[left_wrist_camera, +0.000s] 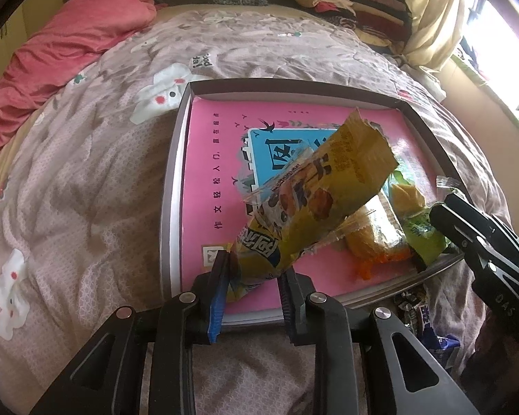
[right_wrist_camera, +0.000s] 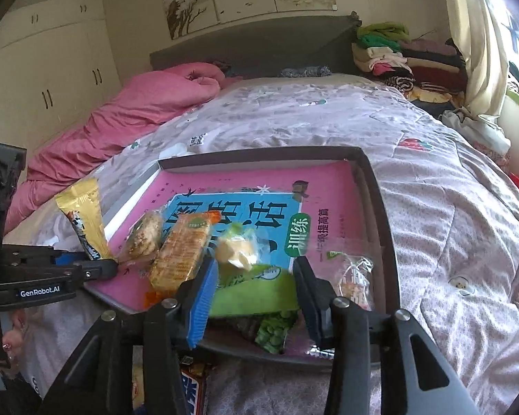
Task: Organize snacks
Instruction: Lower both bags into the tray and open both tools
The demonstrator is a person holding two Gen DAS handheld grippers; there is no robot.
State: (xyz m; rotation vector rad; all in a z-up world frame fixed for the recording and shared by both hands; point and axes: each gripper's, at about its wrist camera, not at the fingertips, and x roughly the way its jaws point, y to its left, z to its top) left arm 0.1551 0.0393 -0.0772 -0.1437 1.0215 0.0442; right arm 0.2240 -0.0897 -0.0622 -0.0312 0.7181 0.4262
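Note:
My left gripper [left_wrist_camera: 254,276] is shut on a yellow snack packet [left_wrist_camera: 315,200] and holds it tilted above the near left part of the grey tray [left_wrist_camera: 169,186], which has a pink book cover inside. The packet also shows in the right wrist view [right_wrist_camera: 84,218]. My right gripper [right_wrist_camera: 256,276] is shut on a green snack packet [right_wrist_camera: 252,290] at the tray's near edge [right_wrist_camera: 384,214]. In the tray lie a round biscuit packet [right_wrist_camera: 143,235], an orange cracker packet [right_wrist_camera: 181,252], a yellow cake packet [right_wrist_camera: 235,249] and a clear packet [right_wrist_camera: 354,276].
The tray rests on a patterned quilt [left_wrist_camera: 86,180] on a bed. A pink duvet [right_wrist_camera: 128,114] lies at the far left. Loose blue and dark packets [left_wrist_camera: 429,325] lie on the quilt near the tray's near corner. Folded clothes [right_wrist_camera: 398,55] are stacked by the headboard.

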